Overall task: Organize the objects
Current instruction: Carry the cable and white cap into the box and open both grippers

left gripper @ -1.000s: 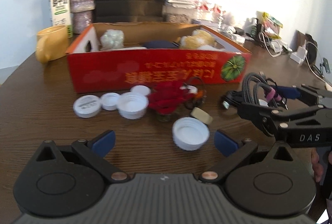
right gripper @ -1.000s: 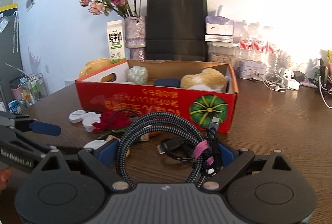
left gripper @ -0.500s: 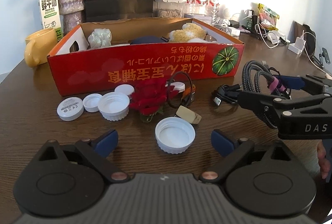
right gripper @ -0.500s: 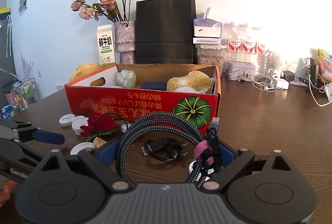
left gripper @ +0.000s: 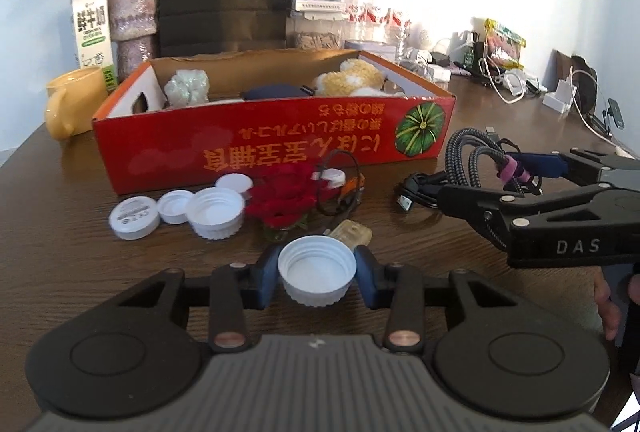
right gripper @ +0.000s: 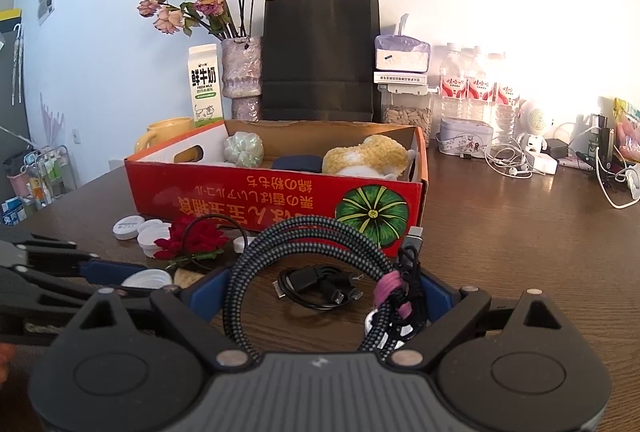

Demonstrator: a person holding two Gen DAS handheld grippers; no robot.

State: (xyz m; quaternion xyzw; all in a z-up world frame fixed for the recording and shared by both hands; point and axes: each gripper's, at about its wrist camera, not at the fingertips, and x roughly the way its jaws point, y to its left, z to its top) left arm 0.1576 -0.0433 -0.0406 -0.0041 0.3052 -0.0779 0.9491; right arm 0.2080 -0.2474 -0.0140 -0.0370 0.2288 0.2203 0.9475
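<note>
My left claw (left gripper: 318,278) is clamped on a white bottle cap (left gripper: 317,275), open side up, its blue pads pressing the ribbed rim from both sides, low over the dark wooden table (left gripper: 72,244). My right claw (right gripper: 320,294) grips a coiled braided cable (right gripper: 308,244) tied with a pink band; the coil arches up and hides part of the table behind it. In the left view the right claw reaches in from 3 o'clock, level with the table, its rear cut off by the frame edge. At 12 o'clock from the held cap lie a red fabric rose (left gripper: 286,196) and a small tan item I cannot identify, with three more white caps (left gripper: 216,207) toward 10 o'clock. A loose black cable (right gripper: 320,288) lies toward 1 o'clock. Behind them stands an open red cardboard box (left gripper: 272,148) holding a plush toy (left gripper: 352,78); its other contents are hard to make out. Further back are a black paper bag (right gripper: 320,56), a milk carton (right gripper: 205,88) and a vase of dried roses (right gripper: 242,72) against a pale wall.
</note>
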